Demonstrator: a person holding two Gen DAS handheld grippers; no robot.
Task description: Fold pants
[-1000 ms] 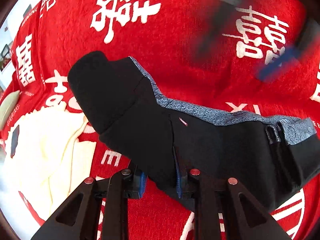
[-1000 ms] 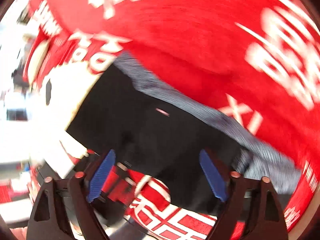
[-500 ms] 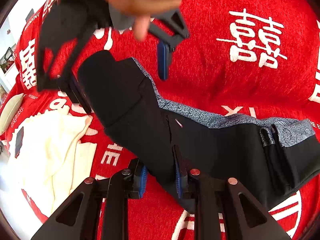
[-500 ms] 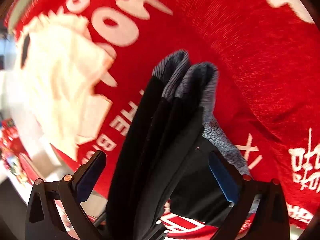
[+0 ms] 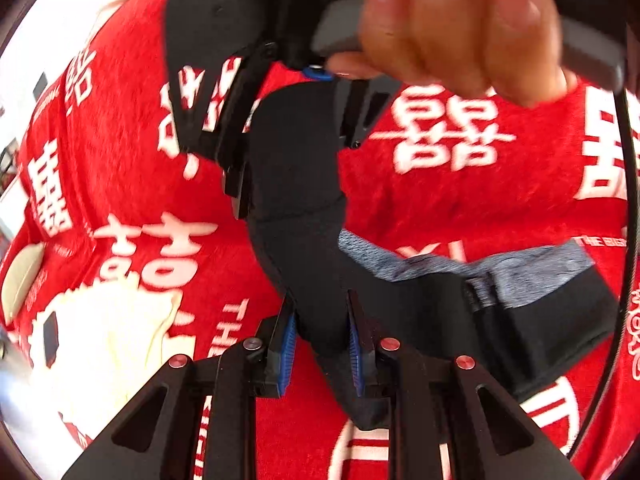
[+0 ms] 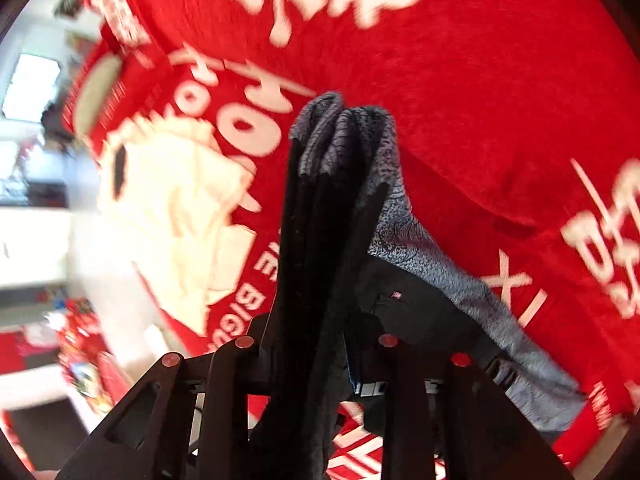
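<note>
The black pants (image 5: 432, 312) with a grey patterned side stripe (image 5: 460, 268) lie partly folded on a red blanket. My left gripper (image 5: 322, 340) is shut on a fold of the black cloth at the near edge. My right gripper (image 6: 316, 364) is shut on the bunched end of the pants (image 6: 332, 208), which stands up between its fingers. In the left wrist view the right gripper (image 5: 280, 128) and the hand holding it hang over the pants' far end, lifting it off the blanket.
The red blanket (image 5: 480, 192) with white Chinese characters covers the whole surface. A cream garment (image 5: 108, 344) lies at the left, also in the right wrist view (image 6: 180, 216). A pale cushion (image 5: 20, 280) sits at the far left edge.
The right gripper closed on the far end of the pants and lifted it. The left gripper stayed shut on the near fold, and the cloth between them is pulled up.
</note>
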